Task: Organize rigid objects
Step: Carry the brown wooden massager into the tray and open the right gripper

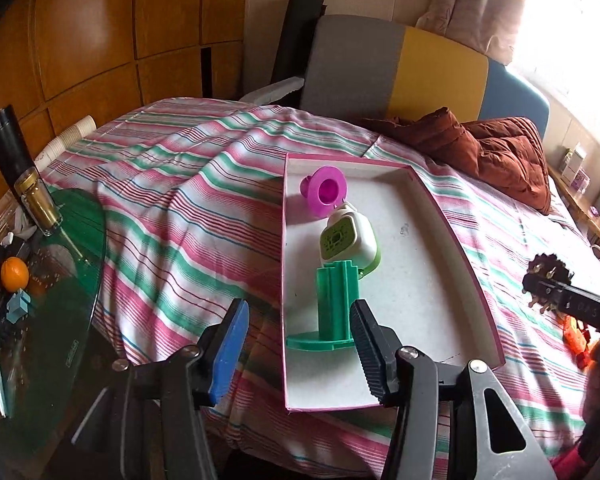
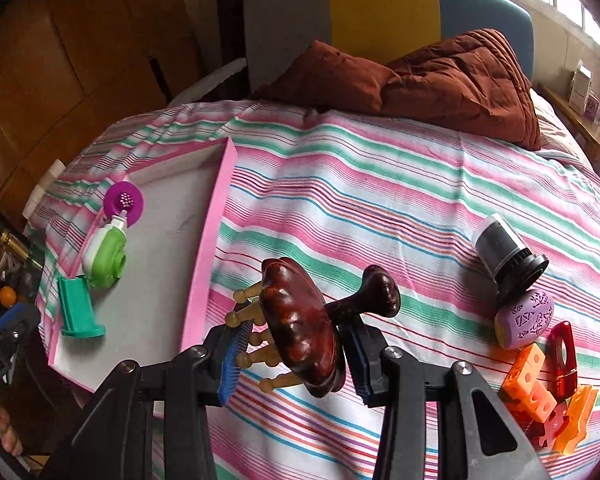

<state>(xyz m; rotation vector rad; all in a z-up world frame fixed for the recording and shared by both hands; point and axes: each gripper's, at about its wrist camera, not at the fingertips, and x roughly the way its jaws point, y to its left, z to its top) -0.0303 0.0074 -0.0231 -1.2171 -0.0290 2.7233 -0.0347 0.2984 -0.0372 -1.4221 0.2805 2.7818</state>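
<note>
A pink-rimmed white tray [image 1: 440,216] lies on the striped bed. In it are a magenta funnel-shaped piece [image 1: 324,190], a white and green gadget [image 1: 350,240] and a green plastic stand [image 1: 334,308]. My left gripper [image 1: 298,356] is open and empty at the tray's near left corner, close behind the green stand. My right gripper [image 2: 292,350] is shut on a dark wooden massager [image 2: 300,320] with wooden pegs, held above the bed right of the tray [image 2: 210,248]. The massager also shows at the right edge of the left wrist view [image 1: 556,292].
On the bed at right lie a black and clear jar [image 2: 508,252], a purple patterned egg [image 2: 524,318], a red ring piece [image 2: 564,354] and orange blocks [image 2: 532,376]. A brown quilt [image 2: 440,80] sits by the headboard. A glass table [image 1: 40,300] with bottle and orange stands left.
</note>
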